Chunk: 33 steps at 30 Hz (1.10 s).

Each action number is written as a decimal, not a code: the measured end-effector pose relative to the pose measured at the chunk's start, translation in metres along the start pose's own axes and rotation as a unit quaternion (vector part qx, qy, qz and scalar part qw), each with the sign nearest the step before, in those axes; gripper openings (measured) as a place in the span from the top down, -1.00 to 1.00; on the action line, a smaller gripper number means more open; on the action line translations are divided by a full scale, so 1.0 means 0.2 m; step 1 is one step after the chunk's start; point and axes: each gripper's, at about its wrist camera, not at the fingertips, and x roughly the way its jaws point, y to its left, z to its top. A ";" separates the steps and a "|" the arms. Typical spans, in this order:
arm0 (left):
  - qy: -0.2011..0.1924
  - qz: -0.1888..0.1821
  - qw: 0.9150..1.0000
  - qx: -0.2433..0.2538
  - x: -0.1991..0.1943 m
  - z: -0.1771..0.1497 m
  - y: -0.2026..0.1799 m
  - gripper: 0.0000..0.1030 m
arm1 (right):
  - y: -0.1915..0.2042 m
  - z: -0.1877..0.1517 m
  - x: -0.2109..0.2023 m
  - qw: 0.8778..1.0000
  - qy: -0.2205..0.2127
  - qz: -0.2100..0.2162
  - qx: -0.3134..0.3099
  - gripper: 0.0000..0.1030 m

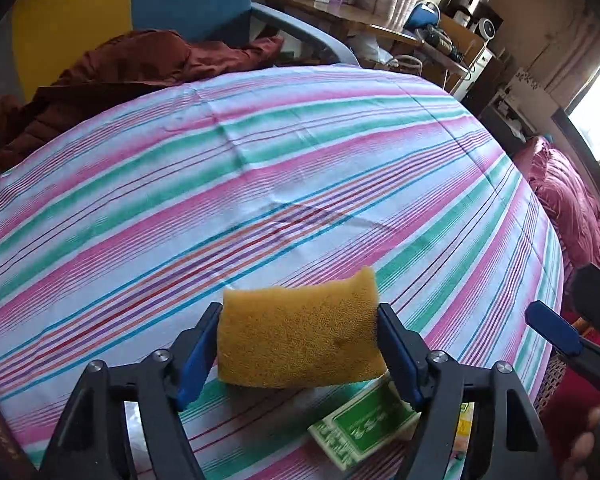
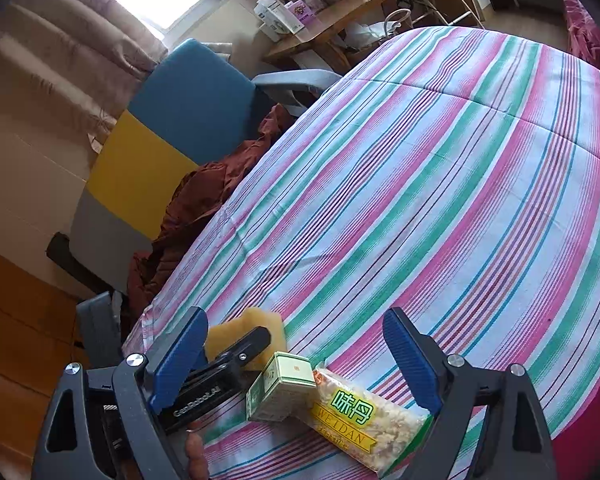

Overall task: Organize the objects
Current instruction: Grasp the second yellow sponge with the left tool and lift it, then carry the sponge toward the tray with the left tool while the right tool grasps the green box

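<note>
Left claw (image 1: 300, 344): both blue-padded fingers pressed against opposite ends of a yellow rectangular foam sponge (image 1: 300, 332), held raised, pointing toward 12 o'clock. Right claw (image 2: 296, 364): jaws spread wide, nothing between them, hovering low.

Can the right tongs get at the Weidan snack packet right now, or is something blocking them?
Probably yes. The right tongs are open and empty, with the Weidan snack packet lying between the fingers on the striped cloth. The small green box beside it may get nudged.
</note>
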 end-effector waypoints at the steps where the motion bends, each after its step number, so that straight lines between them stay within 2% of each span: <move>1: -0.009 0.004 1.000 0.001 -0.03 -0.01 0.01 -0.39 | 0.01 0.00 0.01 1.000 0.004 -0.001 -0.007 -0.77; 4: -0.034 -0.021 0.999 -0.021 -0.14 -0.05 0.08 -0.38 | 0.05 -0.02 0.03 0.999 0.015 -0.006 -0.028 -0.77; 8: -0.065 -0.021 0.996 -0.052 -0.32 -0.10 0.18 -0.41 | 0.11 -0.04 0.09 0.997 0.042 -0.015 -0.066 -0.77; 11: -0.083 -0.017 0.994 -0.069 -0.45 -0.16 0.26 -0.42 | 0.20 -0.09 0.13 0.990 0.063 -0.030 -0.124 -0.77; 15: -0.102 -0.004 0.992 -0.069 -0.59 -0.26 0.33 -0.42 | 0.32 -0.17 0.20 0.973 0.087 -0.067 -0.201 -0.77; 21: -0.116 -0.010 0.989 -0.096 -0.77 -0.45 0.43 -0.43 | 0.32 -0.22 0.25 0.964 0.110 -0.096 -0.222 -0.78; 27: -0.125 -0.016 0.986 -0.106 -0.89 -0.62 0.48 -0.44 | 0.38 -0.29 0.37 0.939 0.145 -0.138 -0.279 -0.80; 30: -0.131 -0.015 0.985 -0.111 -0.94 -0.68 0.50 -0.45 | 0.40 -0.32 0.42 0.924 0.149 -0.163 -0.311 -0.80; 33: -0.135 -0.015 0.984 -0.117 -0.97 -0.72 0.53 -0.45 | 0.40 -0.32 0.45 0.915 0.148 -0.184 -0.329 -0.80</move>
